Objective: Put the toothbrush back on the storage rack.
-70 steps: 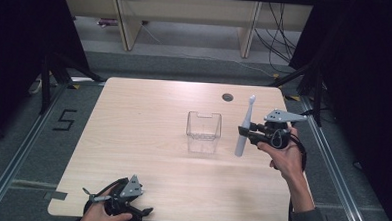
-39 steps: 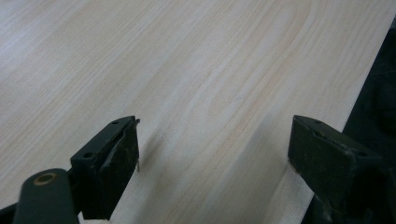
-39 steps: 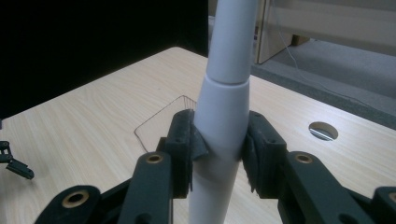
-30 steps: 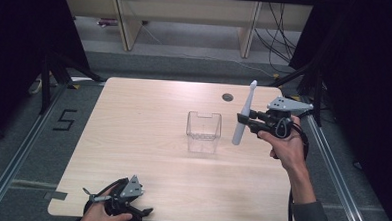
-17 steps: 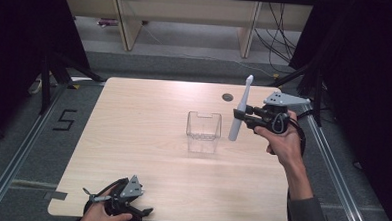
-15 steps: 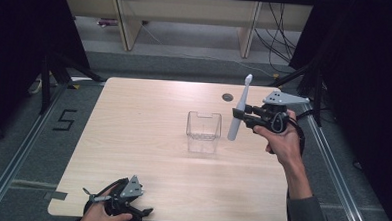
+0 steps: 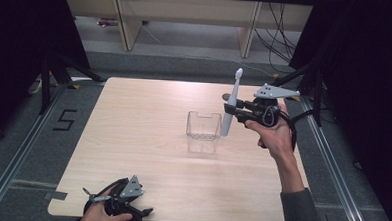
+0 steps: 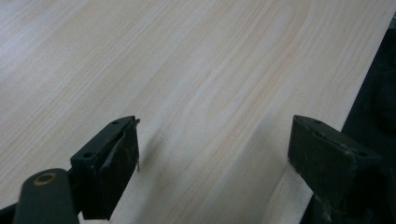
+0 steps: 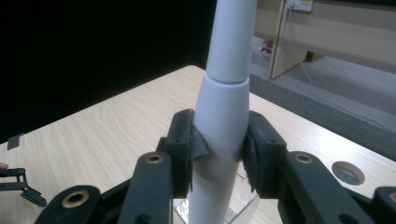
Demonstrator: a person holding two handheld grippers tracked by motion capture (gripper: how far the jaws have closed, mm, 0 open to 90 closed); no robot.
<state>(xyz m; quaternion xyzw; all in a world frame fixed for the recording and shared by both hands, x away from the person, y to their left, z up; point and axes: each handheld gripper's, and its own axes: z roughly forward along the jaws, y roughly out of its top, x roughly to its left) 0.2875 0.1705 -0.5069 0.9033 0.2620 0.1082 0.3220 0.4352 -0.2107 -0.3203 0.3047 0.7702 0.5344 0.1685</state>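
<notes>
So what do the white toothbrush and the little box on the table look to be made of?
The toothbrush, gripped in the right claw, looks like smooth matte white plastic, with a moulded seam around its body. The box is see-through with glinting edges, probably clear acrylic, though glass can't be ruled out. The table shows pale wood grain, possibly laminate.

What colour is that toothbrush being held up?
White all over; the toothbrush shows best in the right gripper view.

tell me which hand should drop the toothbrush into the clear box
Right. The right gripper already clamps the toothbrush just beside the clear box; the left gripper sits open at the table's near edge.
</notes>
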